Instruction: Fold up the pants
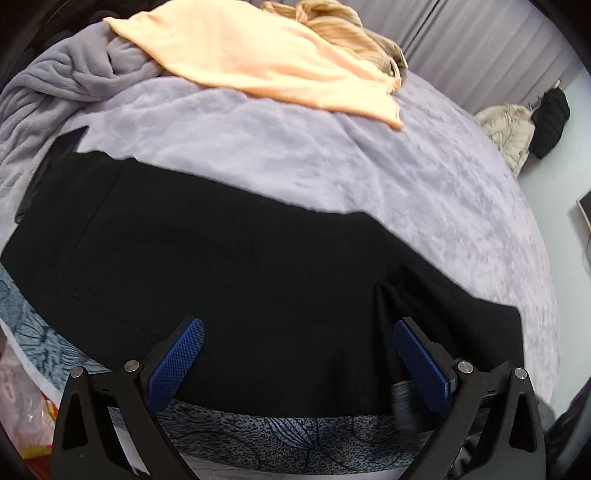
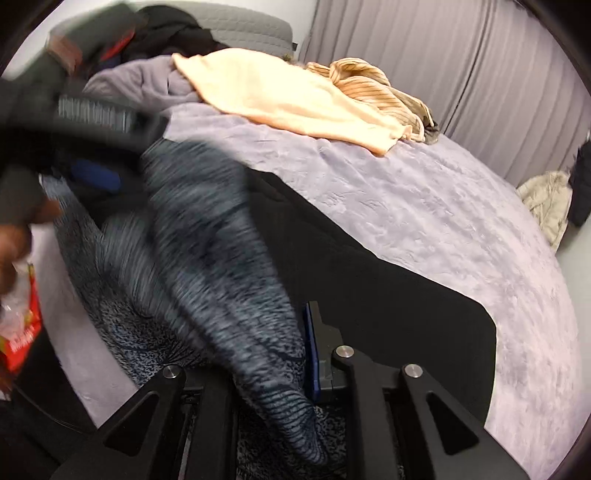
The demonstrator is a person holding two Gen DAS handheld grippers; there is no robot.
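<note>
Black pants (image 1: 229,258) lie flat across the lavender bedspread (image 1: 332,155); the right wrist view also shows the black pants (image 2: 369,280). My left gripper (image 1: 298,325) hovers over their near edge, jaws wide open, nothing between the blue pads (image 1: 177,362). A blue-grey patterned garment (image 2: 207,236), blurred by motion, hangs through my right gripper (image 2: 275,332), whose jaws stand narrow and shut on it. Only the right finger's pad (image 2: 309,354) shows; the cloth hides the other. More of the patterned garment (image 1: 288,432) lies under the pants' near edge.
A peach cloth (image 1: 258,62) and a tan striped garment (image 1: 332,22) lie at the bed's far side beside a bunched grey blanket (image 1: 66,85). A beige jacket (image 1: 509,129) and a black bag (image 1: 552,118) sit beyond the right edge. A red packet (image 2: 22,332) sits at the near left.
</note>
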